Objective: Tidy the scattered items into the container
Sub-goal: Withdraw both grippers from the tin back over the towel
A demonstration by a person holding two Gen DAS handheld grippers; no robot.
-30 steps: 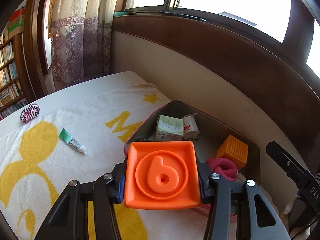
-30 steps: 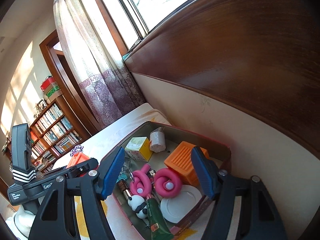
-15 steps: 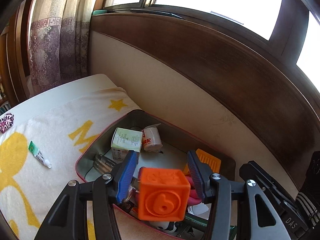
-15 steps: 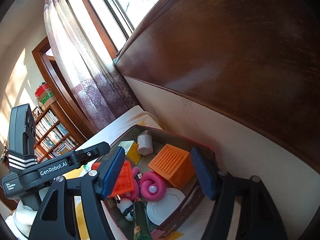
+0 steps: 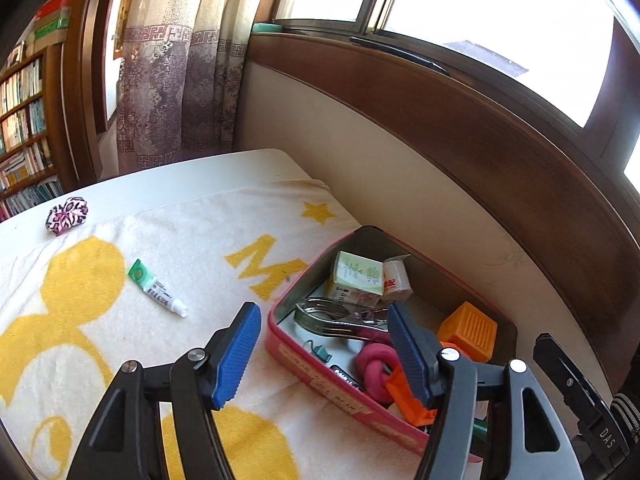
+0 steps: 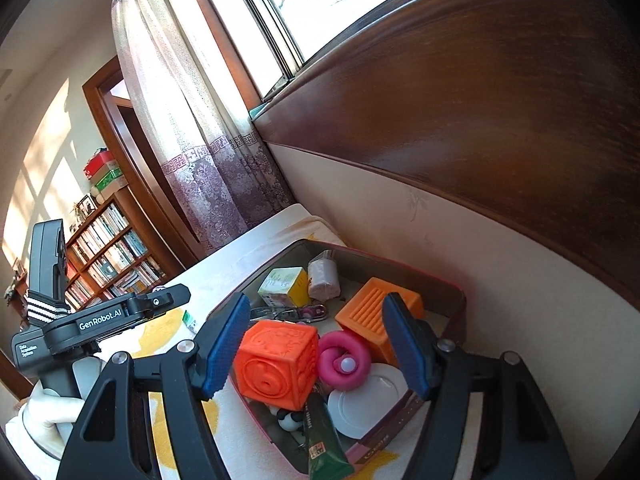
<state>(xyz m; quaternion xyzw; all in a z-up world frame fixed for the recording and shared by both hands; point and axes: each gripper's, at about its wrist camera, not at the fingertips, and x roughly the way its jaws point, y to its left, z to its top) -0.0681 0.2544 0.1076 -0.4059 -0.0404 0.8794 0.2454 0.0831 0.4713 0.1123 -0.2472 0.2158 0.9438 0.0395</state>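
Note:
A pink-rimmed tin box (image 5: pixel 320 384) (image 6: pixel 452 292) sits on a yellow-and-white towel (image 5: pixel 192 248) by the wall. The orange number cube (image 6: pixel 276 364) lies inside it, partly hidden behind my left finger in the left wrist view (image 5: pixel 404 396). The box also holds a second orange block (image 5: pixel 468 330), a pink ring toy (image 6: pixel 344 360), a small green carton (image 5: pixel 356 278), a metal clip (image 5: pixel 332 320), a white lid (image 6: pixel 368 400) and a green tube (image 6: pixel 324 440). My left gripper (image 5: pixel 324 356) is open and empty over the box's near edge. My right gripper (image 6: pixel 316 348) is open and empty above the box. A green-capped tube (image 5: pixel 156 288) and a patterned hair tie (image 5: pixel 66 214) lie loose on the towel.
A cream wall with a dark wood sill (image 5: pixel 440 120) runs right behind the box. A curtain (image 5: pixel 176 80) and a bookshelf (image 5: pixel 24 128) stand at the far left. The left gripper's body (image 6: pixel 100 320) shows in the right wrist view.
My left gripper carried the orange cube from the towel over the box, opened and dropped it in, then drew back toward the box's near edge. The right gripper stayed open.

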